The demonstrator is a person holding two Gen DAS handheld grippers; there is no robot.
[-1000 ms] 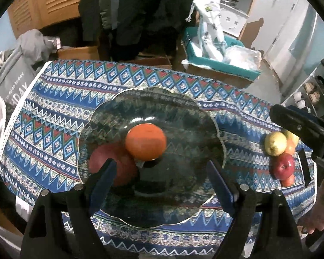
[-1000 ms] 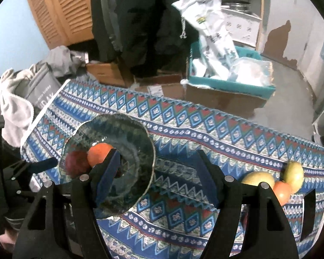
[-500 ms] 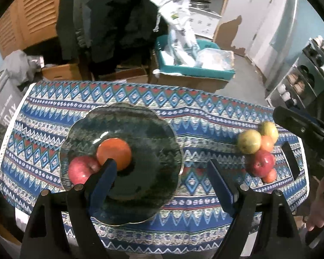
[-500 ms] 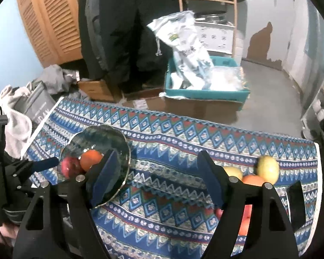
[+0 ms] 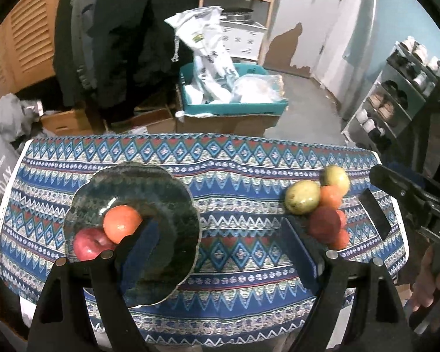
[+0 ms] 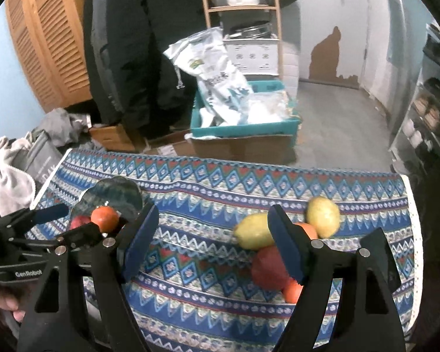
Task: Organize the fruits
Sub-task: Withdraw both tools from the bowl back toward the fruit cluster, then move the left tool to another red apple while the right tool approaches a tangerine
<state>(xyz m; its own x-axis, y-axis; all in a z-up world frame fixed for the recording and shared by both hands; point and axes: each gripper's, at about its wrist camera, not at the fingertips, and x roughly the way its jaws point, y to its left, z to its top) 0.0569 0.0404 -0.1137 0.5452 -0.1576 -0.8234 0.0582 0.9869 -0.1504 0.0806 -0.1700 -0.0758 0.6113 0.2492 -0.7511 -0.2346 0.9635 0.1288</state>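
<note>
The left gripper is held spread and empty above the patterned tablecloth; the right gripper is likewise spread, holding nothing. An orange and a red apple are seen touching on the glass plate. The remaining fruit pile is clustered well apart at the cloth's right end.

The left hand-held gripper is covering the near rim of the glass plate with one finger, and that finger is clipping the lower right of the orange on it. The red apple beside it is tucking partly behind the orange. At right of the frame, the fruit pile is smearing with blur, its lowest pieces sinking behind the other finger. In the right wrist view, the right hand-held gripper is cutting across the pile. The desk is running out under the bottom edge.
</note>
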